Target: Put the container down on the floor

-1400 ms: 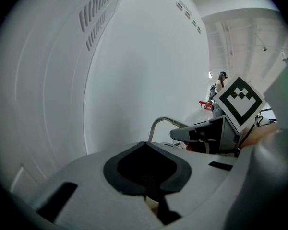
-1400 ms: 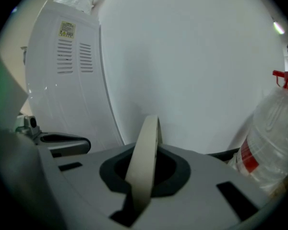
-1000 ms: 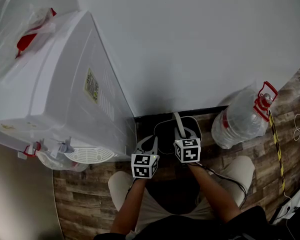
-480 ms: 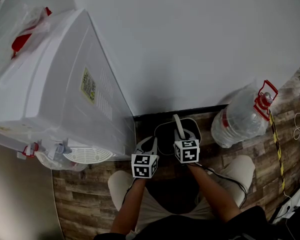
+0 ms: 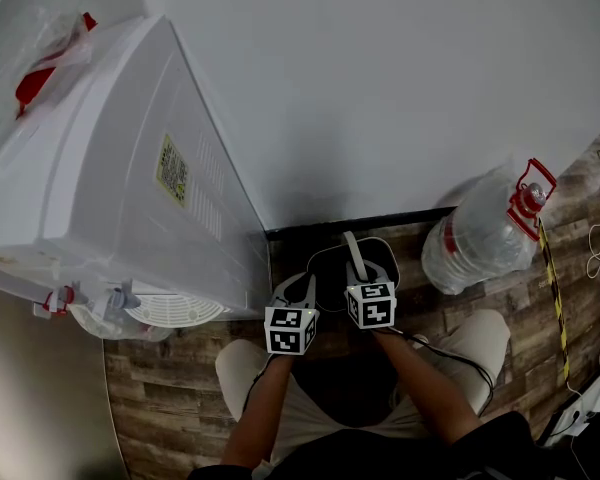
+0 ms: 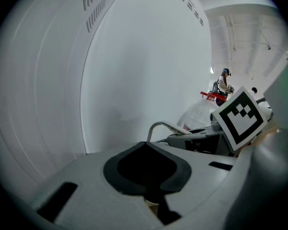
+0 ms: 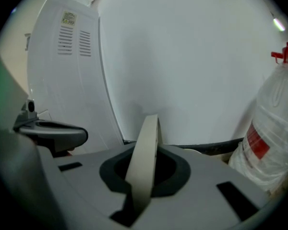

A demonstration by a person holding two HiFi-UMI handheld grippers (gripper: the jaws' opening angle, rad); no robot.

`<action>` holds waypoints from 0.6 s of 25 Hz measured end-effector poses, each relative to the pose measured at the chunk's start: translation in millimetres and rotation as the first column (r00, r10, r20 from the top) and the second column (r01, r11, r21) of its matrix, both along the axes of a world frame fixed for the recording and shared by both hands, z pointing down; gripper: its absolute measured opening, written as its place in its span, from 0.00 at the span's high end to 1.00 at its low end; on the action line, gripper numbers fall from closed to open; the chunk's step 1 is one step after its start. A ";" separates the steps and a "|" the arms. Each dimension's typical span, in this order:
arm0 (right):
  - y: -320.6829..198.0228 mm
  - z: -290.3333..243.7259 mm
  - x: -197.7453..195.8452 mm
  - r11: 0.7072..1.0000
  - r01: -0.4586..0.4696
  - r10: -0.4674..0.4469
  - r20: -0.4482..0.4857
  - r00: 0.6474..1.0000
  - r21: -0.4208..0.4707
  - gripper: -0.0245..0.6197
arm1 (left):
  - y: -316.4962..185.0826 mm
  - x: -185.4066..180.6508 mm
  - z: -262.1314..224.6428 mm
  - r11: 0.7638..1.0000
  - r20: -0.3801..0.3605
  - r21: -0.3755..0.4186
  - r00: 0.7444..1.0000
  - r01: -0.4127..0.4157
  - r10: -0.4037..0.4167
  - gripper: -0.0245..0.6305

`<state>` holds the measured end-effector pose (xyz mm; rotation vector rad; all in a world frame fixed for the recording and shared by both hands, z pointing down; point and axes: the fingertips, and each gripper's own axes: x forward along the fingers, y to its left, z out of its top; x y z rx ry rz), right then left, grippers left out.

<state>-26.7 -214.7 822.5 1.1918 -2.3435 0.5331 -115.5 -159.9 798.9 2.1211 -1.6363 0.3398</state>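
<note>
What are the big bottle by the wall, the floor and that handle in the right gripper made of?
Water bottle: clear, thin plastic, going by its see-through, crinkled walls.
Floor: matte wood-look planks with printed grain, maybe laminate or vinyl.
Handle: flat beige band, smooth and stiff, probably plastic.

Both your forearms, the left forearm (image 5: 263, 408) and the right forearm (image 5: 427, 388), reach up from the bottom edge of the head view to its lower centre. Your left gripper (image 5: 305, 284) points up the frame with its jaws together and nothing between them. Just to its right, your right gripper (image 5: 359, 268) has its jaws clamped on a pale handle (image 7: 144, 162) that stands upright between them.
</note>
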 end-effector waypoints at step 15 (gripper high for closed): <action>-9.4 3.3 20.2 0.999 -0.036 0.035 -0.058 0.998 -0.011 0.91 | -4.8 7.0 0.2 1.000 -0.020 0.005 1.000 -0.018 0.018 0.94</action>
